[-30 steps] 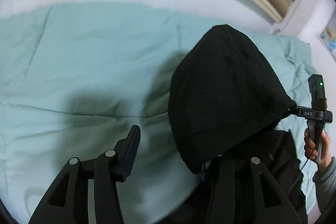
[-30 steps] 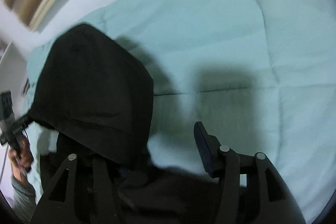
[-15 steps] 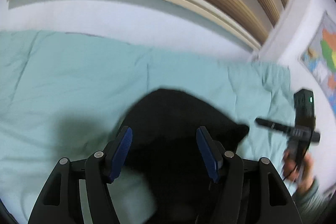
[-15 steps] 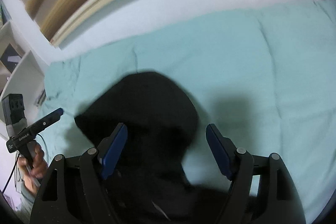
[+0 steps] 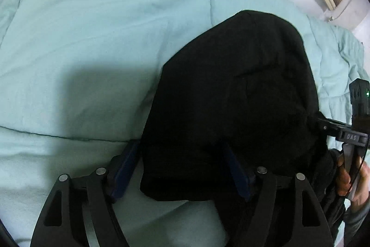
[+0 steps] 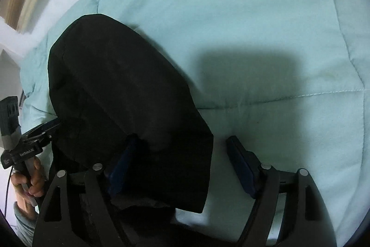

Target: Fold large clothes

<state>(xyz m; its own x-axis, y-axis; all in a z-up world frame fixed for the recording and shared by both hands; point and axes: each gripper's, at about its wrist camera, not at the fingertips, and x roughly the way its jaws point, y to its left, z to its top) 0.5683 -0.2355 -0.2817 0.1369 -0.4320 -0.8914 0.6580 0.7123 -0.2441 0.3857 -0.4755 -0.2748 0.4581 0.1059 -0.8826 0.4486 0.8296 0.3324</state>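
On the bed, over the pale green quilt (image 5: 97, 43), the black hooded garment (image 5: 231, 94) lies with its hood spread flat, pointing away from both cameras.

Diff vs 0.5 s back: both views sit lower and closer, headboard slats nearly out of frame, hood fills more of each picture and is sharp, not smeared.

Left claw (image 5: 182, 168): jaws have just been opening and stand wide. Hood's lower left edge sits between the 2 blue pads; left pad (image 5: 123, 168) is just beside the fabric edge, no squeeze visible. Right pad is dark against the cloth, contact hard to call.

Right claw (image 6: 185, 163): also wide, it opened within the last second. Hood's lower right corner lies between the pads; right pad (image 6: 241, 168) stands clear over the quilt, left one half buried in the fabric.

Hidden: garment body below the hood is cut off by claw frames and the picture edge. Black on black kills fold detail. Right hand (image 5: 351, 177) is cropped at the frame edge.
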